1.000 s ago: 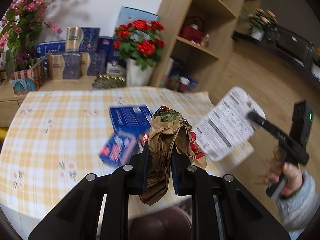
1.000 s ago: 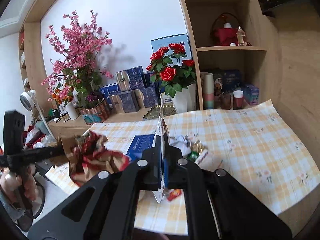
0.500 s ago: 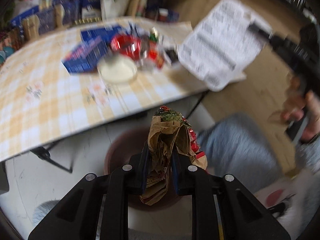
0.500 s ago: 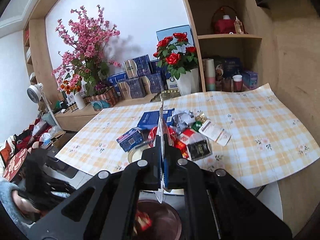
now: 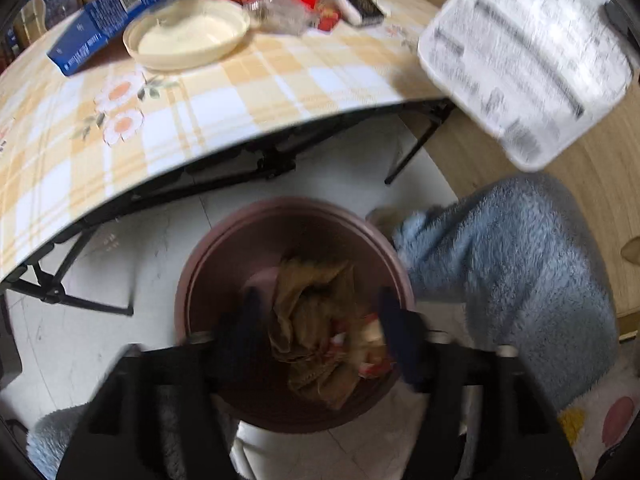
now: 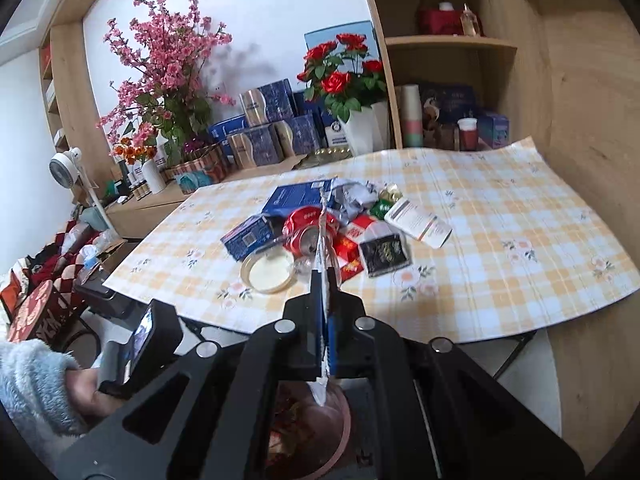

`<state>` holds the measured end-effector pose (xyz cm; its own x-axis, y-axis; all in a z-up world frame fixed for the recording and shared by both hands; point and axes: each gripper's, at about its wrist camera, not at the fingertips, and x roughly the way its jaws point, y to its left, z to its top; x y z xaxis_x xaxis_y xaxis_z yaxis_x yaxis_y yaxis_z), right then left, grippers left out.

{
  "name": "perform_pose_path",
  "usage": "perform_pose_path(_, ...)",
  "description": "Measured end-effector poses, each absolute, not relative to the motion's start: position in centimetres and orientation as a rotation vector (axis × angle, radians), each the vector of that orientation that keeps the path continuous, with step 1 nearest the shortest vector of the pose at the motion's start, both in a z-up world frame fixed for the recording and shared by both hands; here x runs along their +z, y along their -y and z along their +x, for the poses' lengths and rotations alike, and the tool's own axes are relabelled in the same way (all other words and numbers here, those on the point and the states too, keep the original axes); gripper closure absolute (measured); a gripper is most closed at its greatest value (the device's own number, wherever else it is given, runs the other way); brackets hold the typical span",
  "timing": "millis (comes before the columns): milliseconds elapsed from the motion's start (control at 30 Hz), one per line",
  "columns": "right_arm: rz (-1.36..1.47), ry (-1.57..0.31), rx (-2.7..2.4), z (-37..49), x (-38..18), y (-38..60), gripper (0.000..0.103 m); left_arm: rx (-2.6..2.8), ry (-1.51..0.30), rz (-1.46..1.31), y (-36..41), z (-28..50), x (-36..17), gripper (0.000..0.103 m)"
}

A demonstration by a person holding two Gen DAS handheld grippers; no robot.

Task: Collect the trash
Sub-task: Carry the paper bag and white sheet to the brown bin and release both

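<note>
White tiled floor (image 5: pixel 120 340) is lying under everything, with a round maroon plastic bin (image 5: pixel 294 320) sitting on it just in front of the table edge; left gripper (image 5: pixel 320 340) is hovering right over the bin with its dark fingers (image 5: pixel 244 328) spread wide and gripping nothing; crumpled brown paper wrapper with red print (image 5: pixel 316 332) is sitting between the spread fingers over the bin's inside, blurred, so cannot tell whether it is falling or resting; fluffy pale-blue trouser leg (image 5: pixel 508 280) is pressing against the bin's right side; right gripper (image 6: pixel 326 320) is clamping a thin white printed plastic pack (image 5: pixel 524 60) edge-on between closed fingers, the pack hanging in the air over the table's right corner; folding table with yellow-and-white checked floral cloth (image 6: pixel 500 240) is spreading beyond the bin; nearest its edge a shallow cream round lid (image 6: pixel 269 273) is lying flat; just behind it a heap of trash is sitting: crushed red drink can (image 6: pixel 308 226), small black packet (image 6: pixel 384 254), red wrappers (image 6: pixel 352 248), two blue cardboard boxes (image 6: pixel 250 236), white printed carton (image 6: pixel 420 222); farther back a white pot of red roses (image 6: pixel 348 96), pink blossom branches (image 6: pixel 168 64) and stacked blue gift boxes (image 6: pixel 268 128) are standing on a wooden sideboard; wooden shelving (image 6: pixel 448 44) is rising at the right.
</note>
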<state>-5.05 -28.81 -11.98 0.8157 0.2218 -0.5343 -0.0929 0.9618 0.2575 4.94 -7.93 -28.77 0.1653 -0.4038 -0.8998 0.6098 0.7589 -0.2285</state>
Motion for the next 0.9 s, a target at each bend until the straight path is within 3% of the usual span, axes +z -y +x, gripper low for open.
perform_pose_path(233, 0.226, -0.687, 0.28, -4.6, -15.2, 26.7, 0.097, -0.621, -0.977, 0.034, 3.4, 4.5, -23.3, 0.013)
perform_pose_path(500, 0.168, -0.838, 0.439, -2.4, -20.5, 19.9, 0.097, -0.409, -0.67, 0.019, -1.9, 0.5, -18.9, 0.007)
perform_pose_path(900, 0.064, -1.038, 0.254, 0.0, -30.2, 17.5, 0.096, -0.309, -0.741, -0.042, -2.9, 1.7, -21.8, 0.007)
